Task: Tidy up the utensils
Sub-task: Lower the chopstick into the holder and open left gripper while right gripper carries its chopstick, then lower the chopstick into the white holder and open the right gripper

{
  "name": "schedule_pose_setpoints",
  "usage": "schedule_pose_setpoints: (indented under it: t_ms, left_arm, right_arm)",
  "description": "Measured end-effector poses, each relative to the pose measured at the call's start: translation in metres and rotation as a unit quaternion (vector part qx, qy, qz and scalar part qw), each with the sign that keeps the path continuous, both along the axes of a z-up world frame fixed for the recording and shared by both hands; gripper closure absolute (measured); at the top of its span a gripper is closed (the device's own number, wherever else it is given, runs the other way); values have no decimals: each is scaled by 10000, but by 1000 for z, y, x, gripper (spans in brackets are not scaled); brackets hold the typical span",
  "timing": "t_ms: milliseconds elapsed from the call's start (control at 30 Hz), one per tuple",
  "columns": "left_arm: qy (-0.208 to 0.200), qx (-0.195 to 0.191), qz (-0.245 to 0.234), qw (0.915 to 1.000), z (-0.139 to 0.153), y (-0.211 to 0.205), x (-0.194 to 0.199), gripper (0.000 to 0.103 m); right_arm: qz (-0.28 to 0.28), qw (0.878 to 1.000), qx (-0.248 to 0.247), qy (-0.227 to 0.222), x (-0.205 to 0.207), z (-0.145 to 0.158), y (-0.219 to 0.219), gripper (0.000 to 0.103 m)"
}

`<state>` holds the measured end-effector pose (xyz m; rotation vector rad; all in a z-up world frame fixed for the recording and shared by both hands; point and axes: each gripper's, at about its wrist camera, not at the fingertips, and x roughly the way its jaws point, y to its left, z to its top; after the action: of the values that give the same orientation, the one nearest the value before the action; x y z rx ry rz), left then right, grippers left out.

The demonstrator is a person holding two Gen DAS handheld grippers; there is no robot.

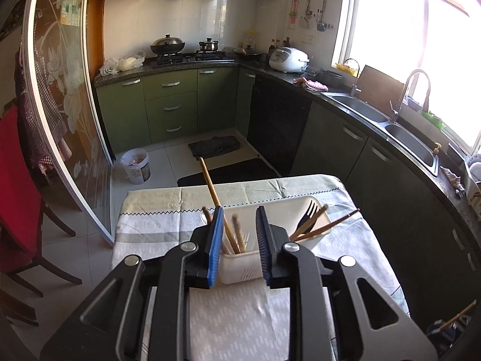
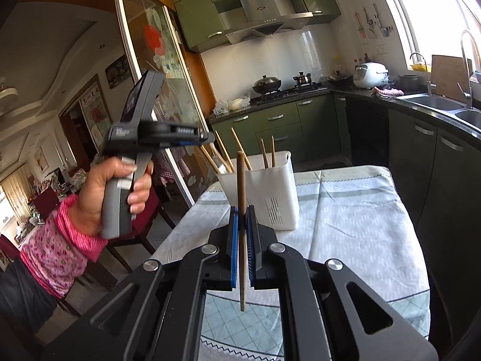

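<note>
Chopstick (image 2: 241, 207) stands upright, clenched in your right tool (image 2: 241, 210); your left tool (image 1: 239, 210) hangs released above the white holder (image 1: 240, 263) on the table (image 1: 345, 240).

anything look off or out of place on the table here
Mostly tidy. One chopstick leans far out of the white holder at a steep tilt, well above the others. A fork and two more chopsticks splay sideways out of the far compartment. The right gripper holds another stick upright.
</note>
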<state>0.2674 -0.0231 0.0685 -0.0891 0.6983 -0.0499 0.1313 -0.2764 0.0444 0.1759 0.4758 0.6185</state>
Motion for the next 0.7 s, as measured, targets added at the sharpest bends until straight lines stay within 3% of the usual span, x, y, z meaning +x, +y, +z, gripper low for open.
schedule_pose_setpoints:
  t_ms: [200,367,533,700]
  left_arm:
    - [-249,-5,8,9997,-14,15,-64,80]
    - [-221,108,28,9997,-35,29,-110,80]
    - [-134,-72,165,9997,-54,52,-147,80]
    - [-95,-91,420,9990,-73,68,-177,75]
  right_arm:
    - [-147,9962,377,-774,25,77,8,97]
    - [-428,9896,380,-1320,61,126,37,97]
    - [-780,9879,125,-1334,120,131,70,97]
    - [-927,9902,-285,-1009,169,103,98,97]
